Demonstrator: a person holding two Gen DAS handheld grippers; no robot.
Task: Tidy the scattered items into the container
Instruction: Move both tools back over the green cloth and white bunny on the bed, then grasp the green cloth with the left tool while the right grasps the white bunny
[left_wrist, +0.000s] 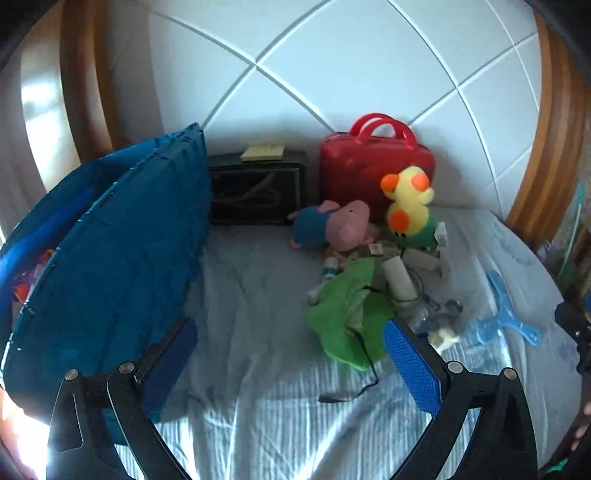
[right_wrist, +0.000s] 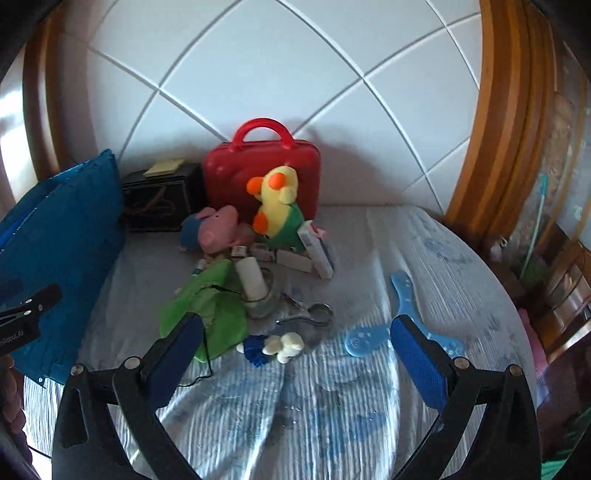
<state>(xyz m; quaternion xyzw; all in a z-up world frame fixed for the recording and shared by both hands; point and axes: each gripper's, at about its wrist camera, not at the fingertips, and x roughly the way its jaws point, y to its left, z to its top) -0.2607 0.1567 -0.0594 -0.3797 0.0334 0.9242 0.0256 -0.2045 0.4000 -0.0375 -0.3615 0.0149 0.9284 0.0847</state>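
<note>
Both pairs of jaws stand wide apart with nothing between them: the left gripper (left_wrist: 290, 354) sits low in the left wrist view, the right gripper (right_wrist: 295, 350) low in the right wrist view, each over the striped bedsheet (right_wrist: 295, 413).

In the left wrist view the blue fabric container (left_wrist: 110, 251) fills the left side of the frame, its near wall just beside the left finger. The scattered items form a heap right of centre. A green cloth (left_wrist: 347, 314) lies at the heap's lower edge, touching a white tube (left_wrist: 397, 277). Above them in the frame a pink and blue pig plush (left_wrist: 332, 227) lies on its side next to a yellow duck plush (left_wrist: 408, 199) with orange patches.

In the right wrist view, a small blue and white toy (right_wrist: 275, 347) lies between the fingers, just below metal scissors (right_wrist: 308, 312). A pale blue plastic boomerang (right_wrist: 402, 317) lies at centre right, partly behind the right finger. Small white boxes (right_wrist: 314, 254) are piled under the duck.

At the back, against the white padded headboard (right_wrist: 258, 74), stand a red case (right_wrist: 258, 173) with a handle and a dark box (right_wrist: 162, 199) with a yellow notepad (right_wrist: 164, 167) on top.
</note>
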